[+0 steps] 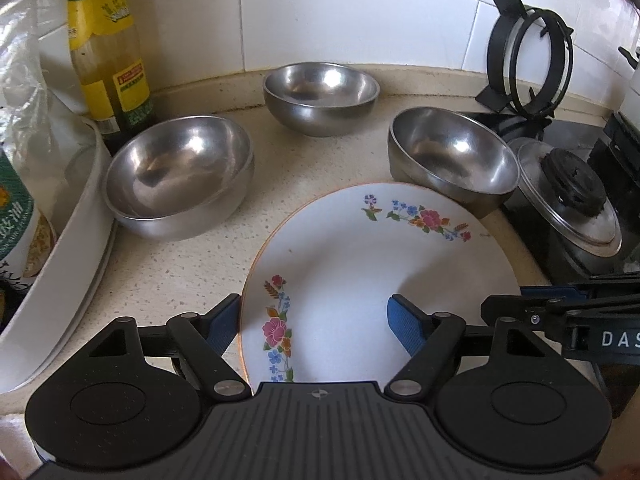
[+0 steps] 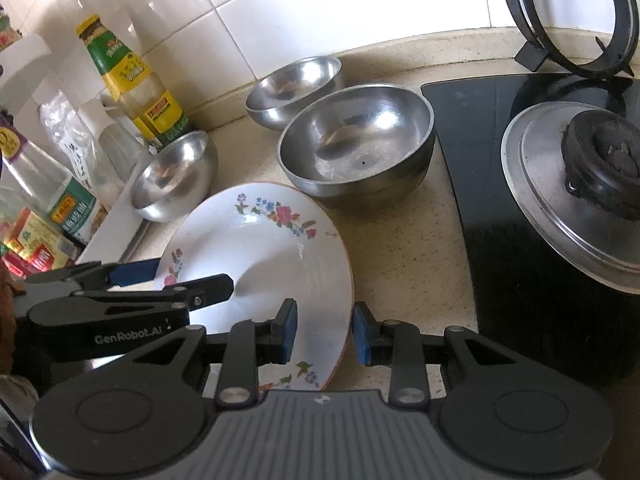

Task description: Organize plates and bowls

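A: What does the right claw (image 2: 325, 333) straddle?
B: The rim of the white floral ceramic plate (image 2: 256, 248); the blue pads stand either side, the plate tilted.
A: Behind it?
B: Three round steel bowls (image 2: 356, 144) on the speckled beige table (image 2: 404, 256).

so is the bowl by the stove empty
Empty: the steel bowl beside the stove shows only bare shiny metal inside, in both views.
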{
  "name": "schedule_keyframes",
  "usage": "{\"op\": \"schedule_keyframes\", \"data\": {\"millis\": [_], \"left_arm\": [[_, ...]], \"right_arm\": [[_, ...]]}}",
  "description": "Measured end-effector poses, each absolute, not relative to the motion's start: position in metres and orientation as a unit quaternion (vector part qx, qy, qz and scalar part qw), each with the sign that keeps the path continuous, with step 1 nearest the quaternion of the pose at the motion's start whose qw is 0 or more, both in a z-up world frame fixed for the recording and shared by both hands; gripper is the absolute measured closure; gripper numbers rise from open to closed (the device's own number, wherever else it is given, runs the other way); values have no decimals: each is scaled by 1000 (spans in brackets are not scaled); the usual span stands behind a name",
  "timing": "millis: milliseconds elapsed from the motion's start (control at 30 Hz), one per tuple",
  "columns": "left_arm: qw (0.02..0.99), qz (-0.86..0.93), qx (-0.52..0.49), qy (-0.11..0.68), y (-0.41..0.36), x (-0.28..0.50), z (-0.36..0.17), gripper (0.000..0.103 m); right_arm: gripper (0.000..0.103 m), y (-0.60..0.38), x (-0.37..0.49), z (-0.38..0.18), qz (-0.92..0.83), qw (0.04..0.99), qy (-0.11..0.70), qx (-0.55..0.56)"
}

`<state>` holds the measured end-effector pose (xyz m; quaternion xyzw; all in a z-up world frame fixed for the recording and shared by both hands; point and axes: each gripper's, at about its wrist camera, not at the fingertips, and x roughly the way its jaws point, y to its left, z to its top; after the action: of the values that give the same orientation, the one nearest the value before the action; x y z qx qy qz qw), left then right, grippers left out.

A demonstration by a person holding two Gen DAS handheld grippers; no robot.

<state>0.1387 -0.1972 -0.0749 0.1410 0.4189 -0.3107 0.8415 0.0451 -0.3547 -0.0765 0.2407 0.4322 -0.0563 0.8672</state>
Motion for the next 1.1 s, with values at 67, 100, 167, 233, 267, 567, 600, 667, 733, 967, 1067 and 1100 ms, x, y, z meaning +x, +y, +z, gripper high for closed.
{"op": "schedule_keyframes", "data": {"millis": [67,100,167,233,267,567,600,667,733,967,1067,1100], "left_arm": [[844,-307,135,418,-195,140,-72,21],[845,-306,133,417,-194,141,-71,21],[848,-305,128,415,-193,142,-67,21],[849,-306,126,411,-193,142,-65,21],[850,-307,125,410,-193,142,-63,21],[856,-299,122,405,-190,142,-56,21],[857,-298,120,403,-189,142,-54,21],[859,-296,118,400,-187,143,-51,21],[862,-294,118,397,-186,142,-49,20],[865,-287,113,395,-181,140,-45,20],[867,-285,111,393,-180,139,-43,20],[868,-284,110,392,-181,138,-42,20]], "right_arm": [[53,-354,45,-74,-52,869,428,242],[53,-353,46,-73,-50,870,426,243],[53,-353,46,-71,-47,870,424,246],[53,-353,46,-71,-46,870,423,248],[53,-354,46,-71,-46,870,424,249],[53,-354,47,-66,-40,867,419,267],[53,-353,47,-66,-38,867,418,269],[53,-352,47,-65,-34,868,417,268],[53,-350,47,-64,-31,867,418,269],[53,-348,47,-60,-22,868,418,268],[53,-348,47,-59,-20,868,417,268],[53,-349,47,-59,-20,868,416,269]]}}
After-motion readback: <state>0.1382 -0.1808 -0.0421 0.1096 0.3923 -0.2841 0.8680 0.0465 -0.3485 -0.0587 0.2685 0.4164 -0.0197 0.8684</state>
